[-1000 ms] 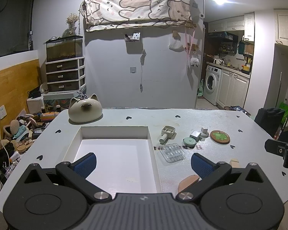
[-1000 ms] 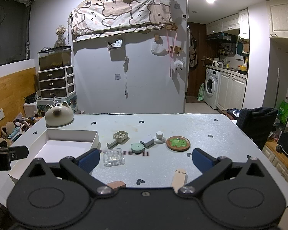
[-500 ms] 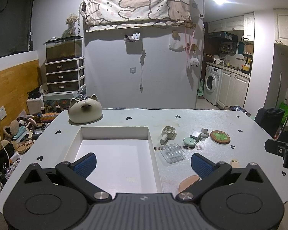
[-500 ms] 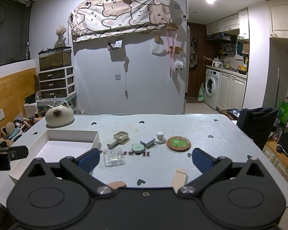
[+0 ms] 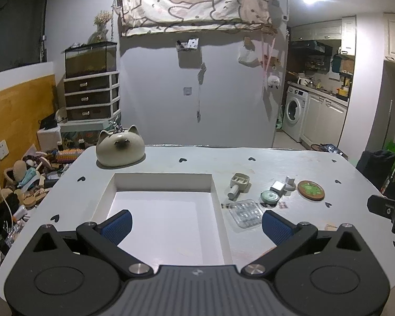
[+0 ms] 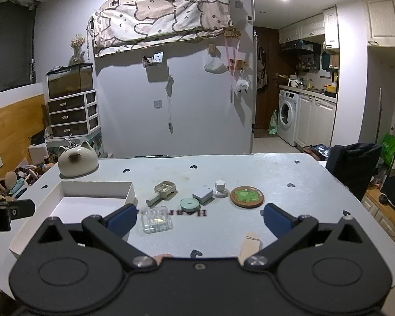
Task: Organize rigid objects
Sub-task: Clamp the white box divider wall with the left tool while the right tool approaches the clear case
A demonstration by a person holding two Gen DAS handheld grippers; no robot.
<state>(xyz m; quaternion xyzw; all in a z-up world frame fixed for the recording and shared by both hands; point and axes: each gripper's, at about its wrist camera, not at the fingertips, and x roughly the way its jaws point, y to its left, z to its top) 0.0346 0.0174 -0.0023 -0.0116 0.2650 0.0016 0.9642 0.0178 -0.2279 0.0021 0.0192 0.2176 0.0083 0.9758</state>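
The left gripper is hovering low over the near end of the table, its blue pads spread wide apart and holding nothing; between them, at lower centre of the left wrist view, the white box is lying open with a bare white floor. The right gripper is likewise standing wide open and gripping nothing, and its dark body is showing at the right edge of the left wrist view. The loose items are sitting in a cluster right of the box, centre of the right wrist view: a clear plastic tray is resting nearest the right gripper, just beside the box corner; a beige scoop is lying behind it with its handle pointing toward the box; a round green disc is sitting just beside a small grey block; a white knob is standing behind the block; a round coaster with a green pattern is lying furthest right. A flat wooden stick is lying near the table's front edge, partly hidden by the right gripper. A cat-shaped ceramic pot is sitting at the far left corner of the table, behind the box.
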